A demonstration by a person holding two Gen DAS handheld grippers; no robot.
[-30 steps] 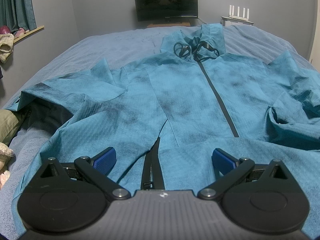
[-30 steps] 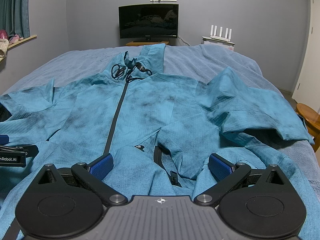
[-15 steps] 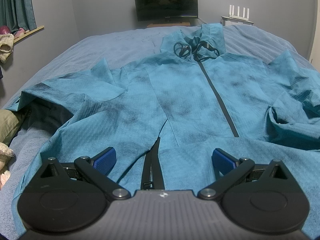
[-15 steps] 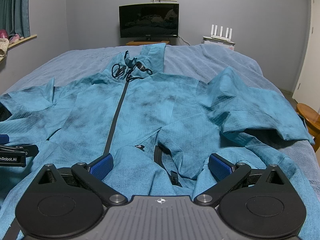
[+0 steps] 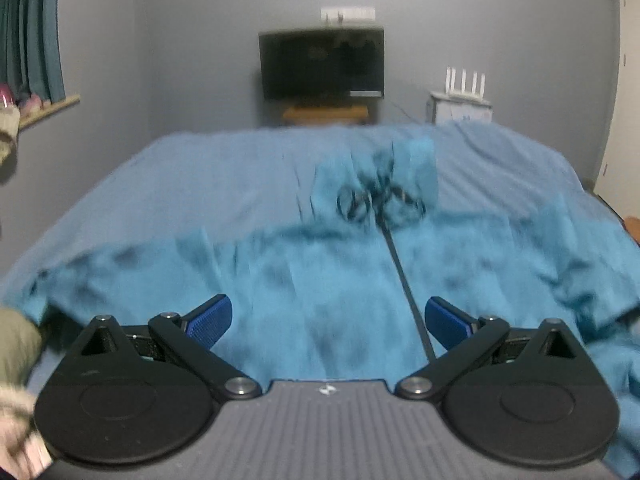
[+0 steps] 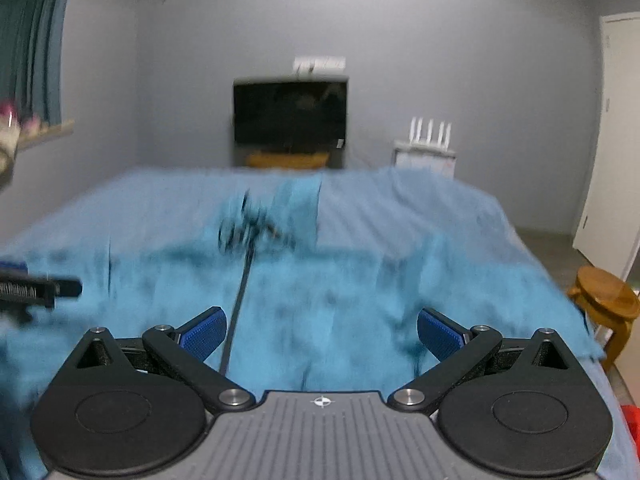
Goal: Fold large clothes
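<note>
Jacket flat on the bed, zipped, sleeves out, no fold yet. Left hand-held gripper and right hand-held gripper above the hem end, wide open, gripping nothing. Whole job left, probably. Blurry though.

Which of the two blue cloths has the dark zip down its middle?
The brighter teal jacket, lying on top nearer the grippers; the paler blue bed cover beneath it is plain.

Dim rm, heavy motion blur, fisheye edges
</note>
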